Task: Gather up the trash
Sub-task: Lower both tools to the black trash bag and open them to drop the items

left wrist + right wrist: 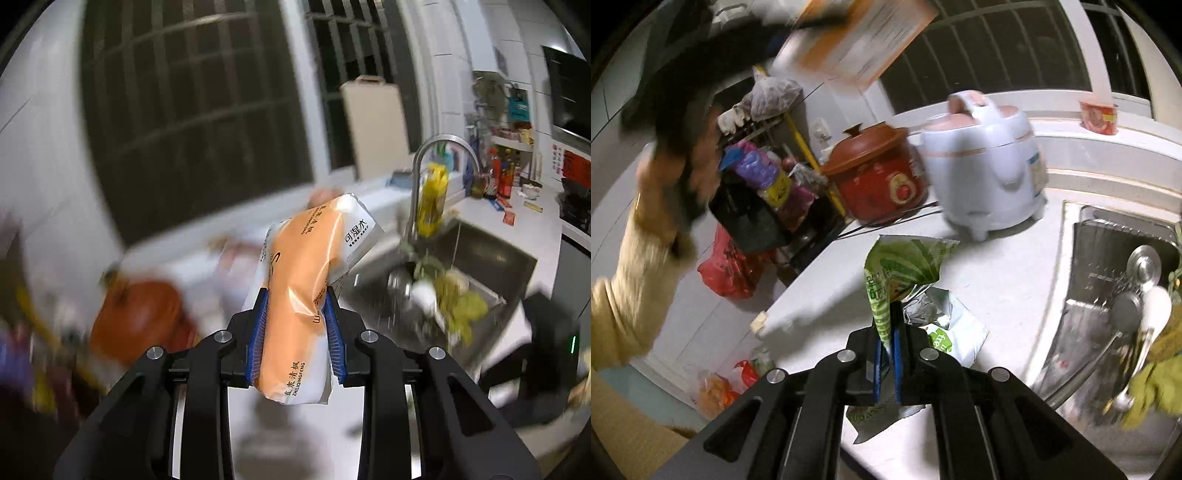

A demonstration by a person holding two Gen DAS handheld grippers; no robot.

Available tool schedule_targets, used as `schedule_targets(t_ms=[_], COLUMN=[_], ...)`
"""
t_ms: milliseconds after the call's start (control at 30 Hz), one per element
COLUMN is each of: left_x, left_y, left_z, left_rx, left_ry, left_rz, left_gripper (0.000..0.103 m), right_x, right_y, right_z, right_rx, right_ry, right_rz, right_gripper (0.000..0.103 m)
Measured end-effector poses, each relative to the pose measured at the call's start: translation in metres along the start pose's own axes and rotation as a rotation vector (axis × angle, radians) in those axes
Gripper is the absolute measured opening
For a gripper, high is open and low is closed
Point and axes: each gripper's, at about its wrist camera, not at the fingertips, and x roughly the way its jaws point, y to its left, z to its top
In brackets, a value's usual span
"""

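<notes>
In the left wrist view we see an orange-and-white tissue pack (299, 299) at the centre of the frame, pinched across its middle by the left gripper (297, 325); its jaws press on both sides of the soft wrapper, which bulges above and below them. The pack tilts toward the upper right, above a white bench (295, 435). Behind it the surroundings are blurred: a dark barred window (192, 110) at upper left, a brown clay pot (140, 317) at lower left, and a steel sink (480, 266) with a curved faucet (439, 162) at right.

In the right wrist view, a green snack wrapper (901, 273) stands at centre, its twisted lower end clamped between the closed jaws of the right gripper (886, 350). A second torn wrapper (953, 332) lies on the bench just behind. Further back stand the clay pot (879, 173) and a white rice cooker (986, 162), side by side. At upper left, a hand (668, 173) in a cream sleeve (628, 288) is raised, blurred, holding the other gripper with the tissue pack (864, 37) at the frame's top.
</notes>
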Motion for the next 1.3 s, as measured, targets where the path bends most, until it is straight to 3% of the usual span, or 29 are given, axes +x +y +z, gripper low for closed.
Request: schedule_targets(t_ms=[133,367,467,667,867,1067,1100,1133,1167,1200,1300], left_x=[-0.044,-0.067,-0.06,-0.001,0.076,0.119,0.125,0.13,0.131,0.135,0.139], left_y=[0.021,0.029,0.013,-0.039,-0.069,-0.082,-0.084,-0.086,-0.087,-0.088,-0.091], left_z=[-0.094,-0.244,-0.305,-0.407,-0.486,-0.543,-0.55,-0.554,-0.556,-0.558,-0.559], left_rx=[-0.067,-0.251,-0.333,-0.307,-0.304,-0.252,-0.229,-0.213,-0.202,-0.187,-0.18], left_ry=[0.144,0.452,0.578,0.803,0.932,1.018,1.032,1.046,1.056,1.063,1.063], left_rz=[0.05,-0.012,-0.055,-0.133,-0.175,-0.164,-0.146,-0.132,-0.12,-0.103,-0.102], left_gripper=[0.029,0.029,0.029,0.029,0.029,0.033,0.035,0.044,0.062,0.069,0.072], right_x=[0.011,0.044,0.066,0.109,0.167,0.228,0.237,0.244,0.246,0.252,0.258], right_y=[0.061,0.141,0.157,0.152,0.107,0.058,0.052,0.049,0.048,0.046,0.045], right_z=[-0.021,-0.072,-0.107,-0.182,-0.251,-0.307,-0.313,-0.319,-0.325,-0.33,-0.337], right_rx=[-0.043,-0.082,-0.075,-0.048,0.035,0.133,0.141,0.139,0.131,0.122,0.129], right_ry=[0.048,0.214,0.332,0.497,0.57,0.62,0.629,0.641,0.65,0.662,0.674], right_rz=[0.005,0.064,0.06,0.001,-0.104,-0.194,-0.206,-0.216,-0.231,-0.254,-0.27], right_gripper=[0.005,0.005,0.005,0.005,0.005,0.006,0.012,0.025,0.032,0.047,0.049])
